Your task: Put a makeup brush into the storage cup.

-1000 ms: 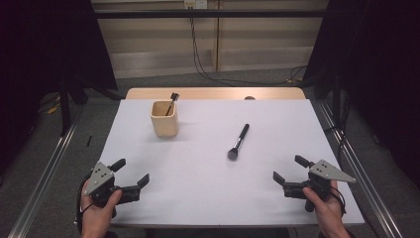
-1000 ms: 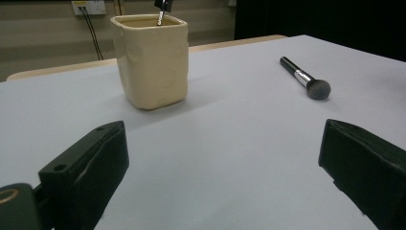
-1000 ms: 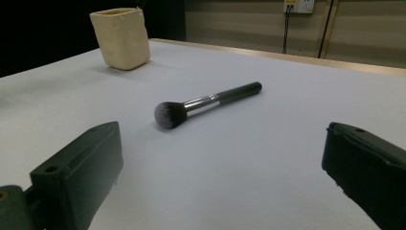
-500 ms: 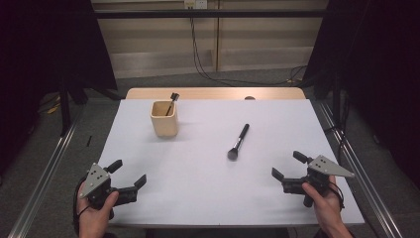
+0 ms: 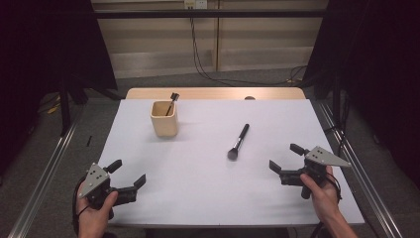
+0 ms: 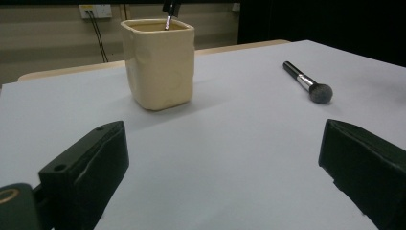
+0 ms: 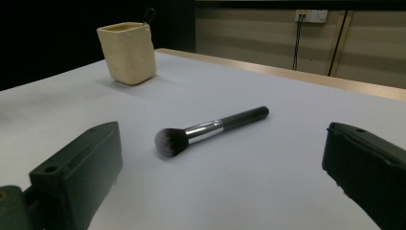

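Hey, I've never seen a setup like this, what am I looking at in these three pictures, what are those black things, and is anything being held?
There is no robot here. A person sits at a table covered in white and holds a hand tool in each hand, each ending in two black jaws. The high view looks down from above the person: the left gripper is at the bottom left, the right gripper at the bottom right. The other two pictures come from small cameras riding on those tools, so the black blocks at their lower corners are each tool's own jaws. On the table a cream cup stands with a small brush leaning inside it. A black makeup brush lies flat nearer the right gripper, its bristle end towards the person. Both grippers are open and hold nothing.
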`<state>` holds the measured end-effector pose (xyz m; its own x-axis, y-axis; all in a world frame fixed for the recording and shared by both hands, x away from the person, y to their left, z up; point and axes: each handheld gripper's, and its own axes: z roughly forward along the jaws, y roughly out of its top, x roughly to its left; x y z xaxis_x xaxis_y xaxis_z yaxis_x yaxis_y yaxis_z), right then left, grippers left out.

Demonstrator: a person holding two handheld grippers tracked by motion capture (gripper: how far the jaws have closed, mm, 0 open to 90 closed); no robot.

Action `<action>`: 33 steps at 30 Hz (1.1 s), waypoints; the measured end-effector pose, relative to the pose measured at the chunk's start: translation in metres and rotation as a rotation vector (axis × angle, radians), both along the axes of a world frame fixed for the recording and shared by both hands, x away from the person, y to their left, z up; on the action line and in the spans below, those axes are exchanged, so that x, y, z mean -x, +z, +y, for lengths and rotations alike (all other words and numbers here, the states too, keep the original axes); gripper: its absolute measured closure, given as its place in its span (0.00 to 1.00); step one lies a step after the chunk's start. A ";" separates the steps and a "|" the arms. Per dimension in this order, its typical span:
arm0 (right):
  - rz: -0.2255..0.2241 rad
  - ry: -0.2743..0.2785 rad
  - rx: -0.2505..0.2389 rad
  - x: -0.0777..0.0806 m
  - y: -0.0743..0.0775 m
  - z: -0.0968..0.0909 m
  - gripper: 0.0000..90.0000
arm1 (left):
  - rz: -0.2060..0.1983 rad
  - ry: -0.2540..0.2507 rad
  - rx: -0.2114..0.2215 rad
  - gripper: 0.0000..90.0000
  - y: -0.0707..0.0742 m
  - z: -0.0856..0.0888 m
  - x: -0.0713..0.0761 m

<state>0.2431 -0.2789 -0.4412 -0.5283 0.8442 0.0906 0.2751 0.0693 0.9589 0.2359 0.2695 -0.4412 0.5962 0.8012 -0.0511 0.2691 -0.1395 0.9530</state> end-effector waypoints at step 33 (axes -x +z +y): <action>-0.009 0.049 0.011 -0.072 0.029 0.035 0.00 | -0.006 0.025 0.016 0.04 0.001 0.006 -0.003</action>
<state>0.3156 -0.2437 -0.4123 -0.5696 0.8183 0.0762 0.2621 0.0930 0.9606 0.2386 0.2754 -0.4401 0.5764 0.8149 -0.0604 0.2667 -0.1177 0.9566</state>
